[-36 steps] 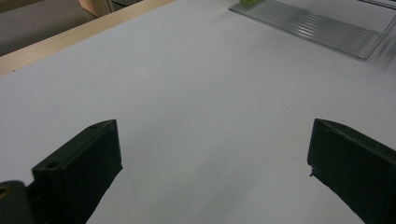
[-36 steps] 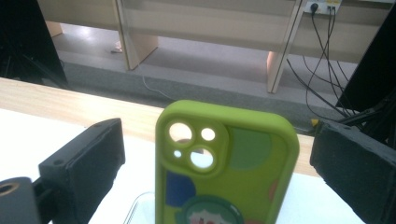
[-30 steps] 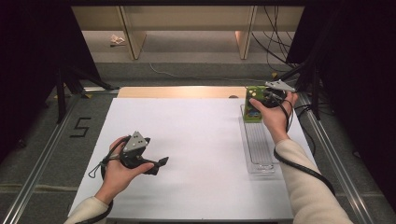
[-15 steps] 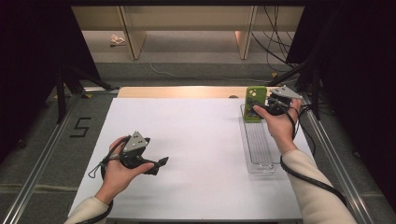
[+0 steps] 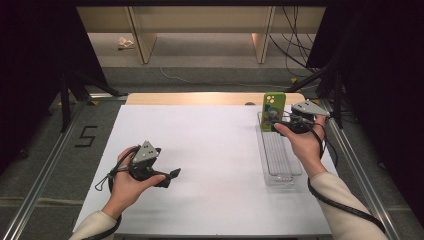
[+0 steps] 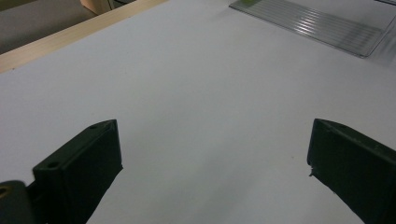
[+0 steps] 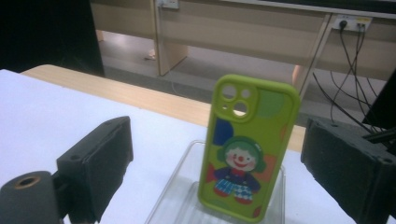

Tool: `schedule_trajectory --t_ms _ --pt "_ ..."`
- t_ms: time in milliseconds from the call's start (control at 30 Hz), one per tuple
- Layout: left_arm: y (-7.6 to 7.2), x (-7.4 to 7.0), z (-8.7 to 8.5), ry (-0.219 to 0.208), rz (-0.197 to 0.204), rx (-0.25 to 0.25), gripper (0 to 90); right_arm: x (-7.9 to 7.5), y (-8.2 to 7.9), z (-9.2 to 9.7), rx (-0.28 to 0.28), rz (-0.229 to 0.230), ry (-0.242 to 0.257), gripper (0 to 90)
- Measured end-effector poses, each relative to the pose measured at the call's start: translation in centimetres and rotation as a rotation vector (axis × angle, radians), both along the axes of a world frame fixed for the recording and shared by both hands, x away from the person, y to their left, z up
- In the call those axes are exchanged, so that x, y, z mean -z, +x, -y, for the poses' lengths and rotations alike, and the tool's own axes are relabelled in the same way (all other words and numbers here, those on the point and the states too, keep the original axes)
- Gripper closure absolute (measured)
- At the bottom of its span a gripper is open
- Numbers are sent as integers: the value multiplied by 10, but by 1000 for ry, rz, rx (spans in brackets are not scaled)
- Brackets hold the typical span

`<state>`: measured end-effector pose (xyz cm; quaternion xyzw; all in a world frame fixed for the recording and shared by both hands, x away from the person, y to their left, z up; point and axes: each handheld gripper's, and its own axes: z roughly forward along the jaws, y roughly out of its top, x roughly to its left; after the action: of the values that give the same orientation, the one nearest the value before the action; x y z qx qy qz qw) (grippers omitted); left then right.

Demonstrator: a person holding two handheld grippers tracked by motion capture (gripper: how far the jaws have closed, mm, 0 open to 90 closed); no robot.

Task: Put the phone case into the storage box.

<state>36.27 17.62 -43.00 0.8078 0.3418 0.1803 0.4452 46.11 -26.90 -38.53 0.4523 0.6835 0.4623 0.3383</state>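
1. Your right claw (image 5: 276, 125) sits in the upper right of the high view, at the far end of the clear tray (image 5: 280, 172). Its jaws stand wide apart with nothing pressed between them.
2. The green phone case (image 5: 273, 111) stands upright in that far end of the tray, long axis vertical, camera holes at the top. In the high view it is just left of your right hand (image 5: 302, 142), and whether the claw touches it you cannot tell from there.
3. The right gripper view settles that: the phone case (image 7: 247, 147) rises in the middle of the frame between the two black jaws, with clear gaps on both sides, so the right claw (image 7: 219, 161) is spread around it and not gripping. The printed back with a clown figure faces this camera, and the case leans slightly to the right of the frame at its top. Its foot rests inside the tray (image 7: 170, 203).
4. The high view gives what the gripper view lacks: the tray's long axis runs from near you toward the far edge of the white tabletop (image 5: 215, 150), along the right side.
5. Your left claw (image 5: 170, 176) is in the lower left of the high view, low over the tabletop and well apart from the tray.
6. The left gripper view shows its jaws spread wide over bare white tabletop (image 6: 205, 93), holding nothing, with the ribbed tray (image 6: 317, 25) in the upper right of the frame.
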Motion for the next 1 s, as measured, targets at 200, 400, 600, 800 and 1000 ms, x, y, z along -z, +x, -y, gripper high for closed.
schedule_trajectory --t_ms 200,400,600,800,1000 --pt "0 -1 -1 -1 2 0 26 1 -11 -4 -41 -4 8 103" --pt "0 -1 -1 -1 4 -1 26 2 -22 -6 -83 -4 3 106" --pt "0 -2 -2 -1 3 -3 26 3 -34 -6 -118 -11 9 110" --pt "0 -1 -1 -2 4 -2 26 6 -46 -4 -154 -12 15 119" --pt "0 -2 -2 -1 4 -4 26 7 -56 -5 -192 -16 24 118"
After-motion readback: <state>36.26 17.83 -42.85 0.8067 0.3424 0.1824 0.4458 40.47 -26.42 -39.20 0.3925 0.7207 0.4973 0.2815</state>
